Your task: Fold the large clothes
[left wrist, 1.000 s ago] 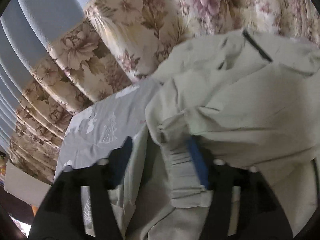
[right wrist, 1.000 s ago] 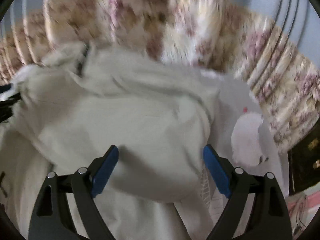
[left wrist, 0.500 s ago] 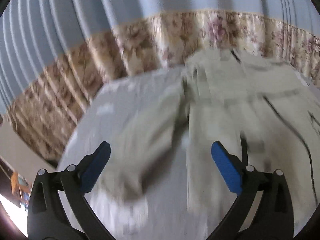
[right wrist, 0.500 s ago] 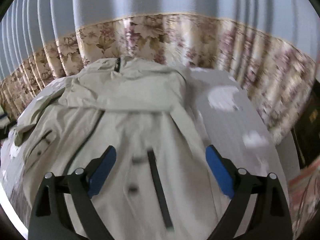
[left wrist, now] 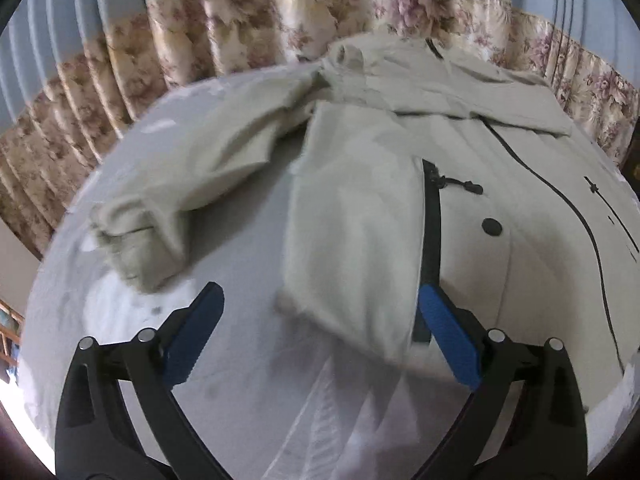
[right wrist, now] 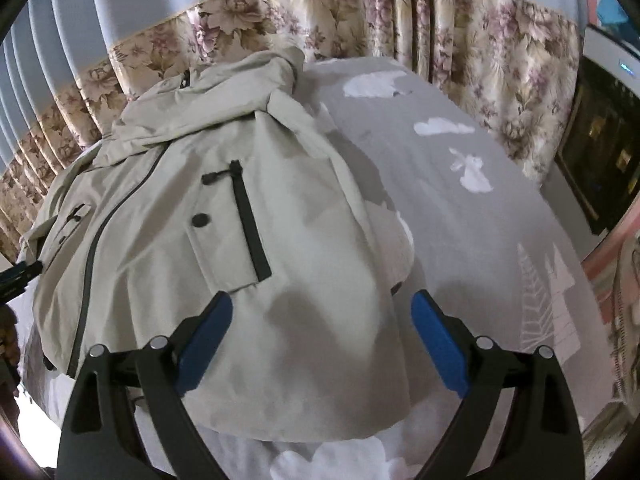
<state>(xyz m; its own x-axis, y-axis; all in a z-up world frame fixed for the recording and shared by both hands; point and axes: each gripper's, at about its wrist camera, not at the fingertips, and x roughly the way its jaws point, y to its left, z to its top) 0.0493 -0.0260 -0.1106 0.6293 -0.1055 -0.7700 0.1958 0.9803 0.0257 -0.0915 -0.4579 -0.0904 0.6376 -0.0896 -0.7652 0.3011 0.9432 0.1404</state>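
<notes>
A: Why does the jacket [right wrist: 224,240] lie flat on the bed [right wrist: 480,220]?

B: So its parts can be folded. One sleeve [left wrist: 180,184] is still spread sideways.

A: And the tongs?

B: Left tongs [left wrist: 320,336], just opened, and right tongs [right wrist: 320,332] are open, holding nothing.

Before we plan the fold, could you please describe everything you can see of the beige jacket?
The beige jacket is a light, thin-looking woven coat, lying front up and spread across the grey bedspread. It has a hood toward the floral curtain, a dark front zipper, dark-zipped chest pockets and dark snap buttons. One sleeve lies crumpled out to the side. Both the left gripper and right gripper hover open above it, holding nothing.
</notes>
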